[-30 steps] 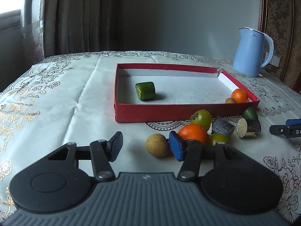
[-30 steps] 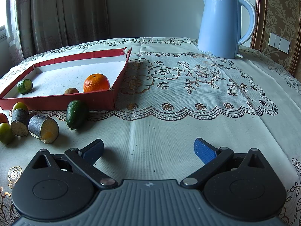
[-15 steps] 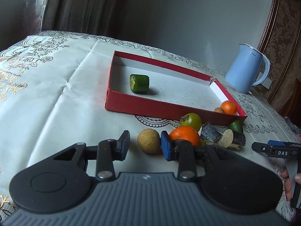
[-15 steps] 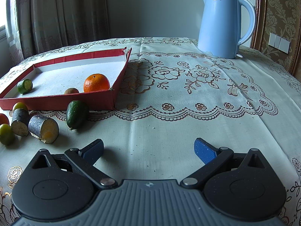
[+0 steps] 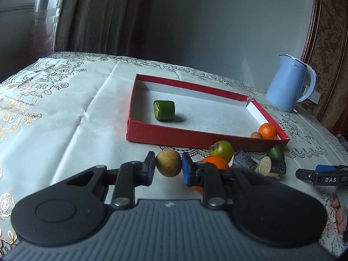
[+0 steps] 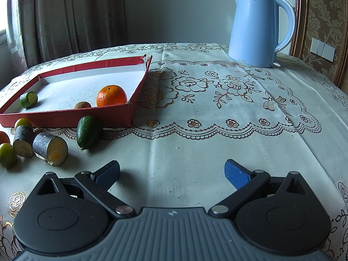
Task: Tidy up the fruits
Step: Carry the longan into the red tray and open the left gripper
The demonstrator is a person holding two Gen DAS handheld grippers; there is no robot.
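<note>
Tablecloth (image 5: 65, 117): orange (image 5: 214, 162) crowds left tool (image 5: 168, 169).

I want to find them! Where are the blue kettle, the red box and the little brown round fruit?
blue kettle (image 6: 254, 30), right wrist view, body.
red box (image 5: 195, 135), left wrist view, front wall.
brown round fruit (image 5: 168, 162), left wrist view, middle.

The left gripper (image 5: 168, 168) points forward and slightly down, its two pads clamped on a small round tan fruit (image 5: 168, 162). The right gripper (image 6: 171, 171) tilts down toward the table, fingers spread wide with nothing between them. Part of a hand (image 5: 338, 214) shows behind it.
</note>
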